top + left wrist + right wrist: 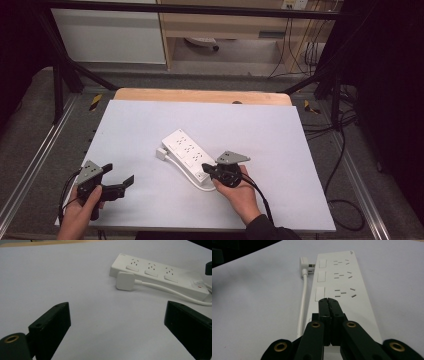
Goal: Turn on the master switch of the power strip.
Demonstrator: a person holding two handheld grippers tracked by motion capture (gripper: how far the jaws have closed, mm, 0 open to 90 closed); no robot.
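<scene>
A white power strip (187, 155) lies at an angle in the middle of the white table top. Its flat white plug (161, 153) rests beside the far end, and its cable (303, 302) runs along the strip's side. My right gripper (205, 168) is shut with nothing between its jaws. In the right gripper view its tips (328, 301) sit over the near end of the power strip (359, 282), just short of the nearest switch; I cannot tell whether they touch. My left gripper (120, 173) is held at the front left, wide open and empty (117, 322), aimed across the table at the plug (125, 280).
A white sheet (250, 130) covers the table, with a wooden edge (202, 95) showing at the back. Black frame legs (60, 85) stand at both far corners. Cables (345, 200) trail over the floor on the right.
</scene>
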